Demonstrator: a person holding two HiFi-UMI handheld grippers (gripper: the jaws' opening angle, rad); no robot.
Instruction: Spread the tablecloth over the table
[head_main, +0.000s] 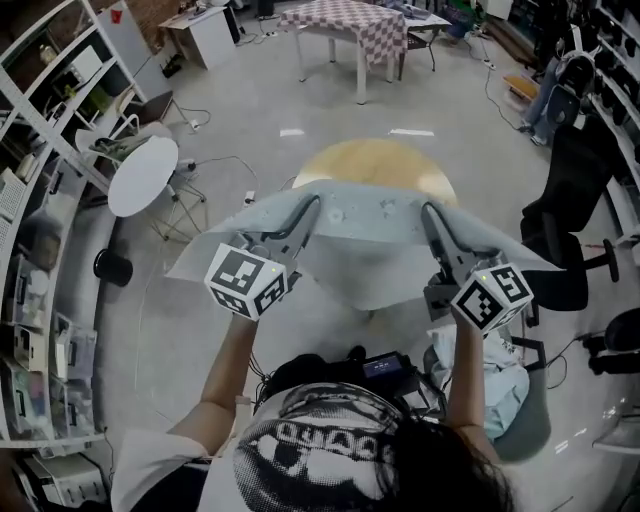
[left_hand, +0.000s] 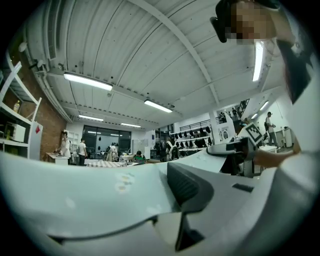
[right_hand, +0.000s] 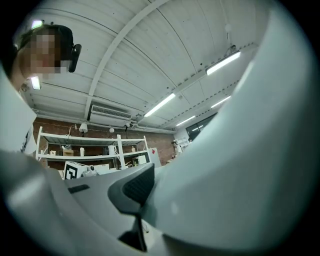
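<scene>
Both hands are raised in front of the person, gripper bodies roughly level and side by side.

Left gripper (head_main: 312, 204): jaws closed down on the near hem of the pale grey-blue fabric tablecloth (head_main: 370, 228). In the left gripper view the dark ribbed pad (left_hand: 186, 186) lies flat on top of the cloth, with no gap showing. Only a thin fold is held.

Right gripper (head_main: 432, 212): same condition. In the right gripper view its dark pad (right_hand: 136, 185) presses against the cloth, which rises past the jaws and fills the right side of that view.

Tablecloth: held in the air, drawn fairly taut between the two grippers, with its outer corners drooping beyond each one. Seen from the head view, its middle overlaps the near part of the round light-wood bench (head_main: 378, 162); the far half of the top is uncovered. Cannot tell whether the cloth touches the wood.

Surroundings: small white round table (head_main: 143, 176) at left, black office chair (head_main: 572, 205) at right, checked-cloth table (head_main: 350, 22) far back.
</scene>
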